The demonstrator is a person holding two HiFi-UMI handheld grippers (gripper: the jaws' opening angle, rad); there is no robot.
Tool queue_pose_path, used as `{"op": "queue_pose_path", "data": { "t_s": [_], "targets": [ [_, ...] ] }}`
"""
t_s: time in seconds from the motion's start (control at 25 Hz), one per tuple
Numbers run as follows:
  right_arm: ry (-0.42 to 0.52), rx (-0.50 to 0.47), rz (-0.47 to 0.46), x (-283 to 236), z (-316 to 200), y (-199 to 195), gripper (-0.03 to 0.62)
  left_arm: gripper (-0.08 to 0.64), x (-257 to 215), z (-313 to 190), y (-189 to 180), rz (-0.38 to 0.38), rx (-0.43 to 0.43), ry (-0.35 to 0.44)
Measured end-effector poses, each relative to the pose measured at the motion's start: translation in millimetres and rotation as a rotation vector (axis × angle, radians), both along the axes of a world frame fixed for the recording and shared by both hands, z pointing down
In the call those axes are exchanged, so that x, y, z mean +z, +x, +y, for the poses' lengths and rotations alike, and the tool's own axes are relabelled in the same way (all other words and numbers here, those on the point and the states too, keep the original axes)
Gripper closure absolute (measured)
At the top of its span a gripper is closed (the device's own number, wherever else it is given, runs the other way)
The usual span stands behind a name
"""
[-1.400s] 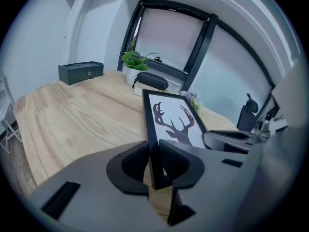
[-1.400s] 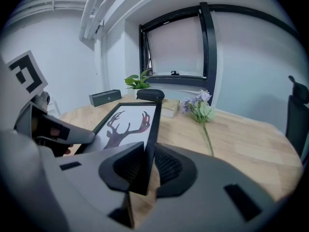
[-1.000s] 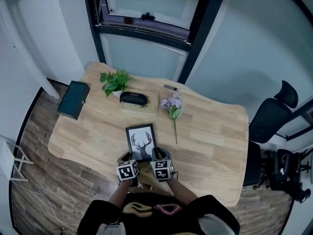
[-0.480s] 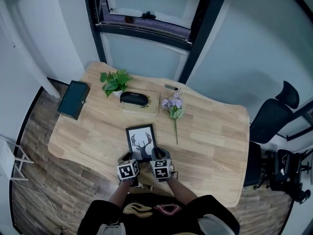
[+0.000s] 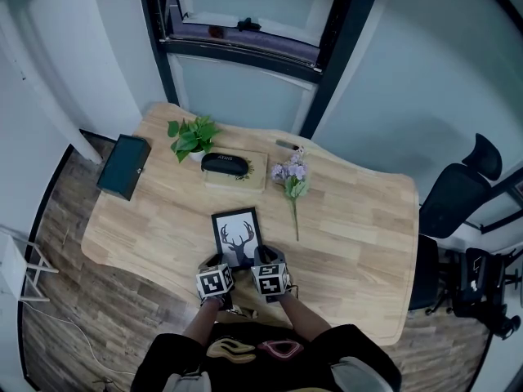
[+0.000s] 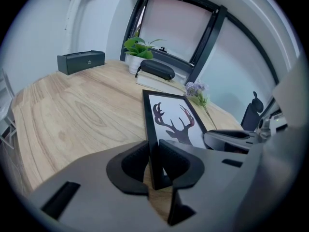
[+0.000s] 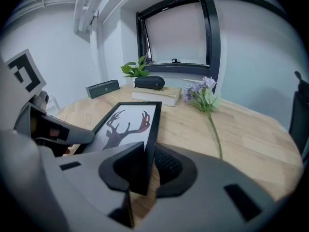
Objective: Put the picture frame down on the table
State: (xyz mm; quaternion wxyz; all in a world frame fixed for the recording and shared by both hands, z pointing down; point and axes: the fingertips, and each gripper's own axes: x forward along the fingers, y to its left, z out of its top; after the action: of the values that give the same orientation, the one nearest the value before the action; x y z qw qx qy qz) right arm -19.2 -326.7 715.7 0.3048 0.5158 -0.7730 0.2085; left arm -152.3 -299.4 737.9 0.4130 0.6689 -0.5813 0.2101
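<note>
The picture frame (image 5: 239, 235) is black, with a deer-antler print on white. It lies lengthwise over the near middle of the wooden table (image 5: 351, 219), close to flat. My left gripper (image 5: 218, 263) is shut on its near left corner. In the left gripper view, the frame's left edge (image 6: 150, 124) runs between the two pads of that gripper (image 6: 155, 164). My right gripper (image 5: 263, 260) is shut on the near right corner. The right gripper view has the frame's right edge (image 7: 153, 120) pinched in that gripper (image 7: 147, 167). Whether the near end touches the table is hidden.
Beyond the frame stand a potted green plant (image 5: 193, 135) and a black case (image 5: 225, 163) on a pale book (image 5: 245, 180). A purple flower stem (image 5: 291, 188) lies to the right. A dark green box (image 5: 122, 166) overhangs the left edge. An office chair (image 5: 458, 190) stands at the right.
</note>
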Motion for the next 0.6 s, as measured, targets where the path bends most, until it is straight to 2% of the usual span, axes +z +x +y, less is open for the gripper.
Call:
{"op": "queue_pose_path", "data": {
  "t_s": [0.6],
  "targets": [
    [-0.083,-0.004,0.018,13,1,1,0.514,0.48,12,0,2,0.007,0.007,-0.053]
  ]
}}
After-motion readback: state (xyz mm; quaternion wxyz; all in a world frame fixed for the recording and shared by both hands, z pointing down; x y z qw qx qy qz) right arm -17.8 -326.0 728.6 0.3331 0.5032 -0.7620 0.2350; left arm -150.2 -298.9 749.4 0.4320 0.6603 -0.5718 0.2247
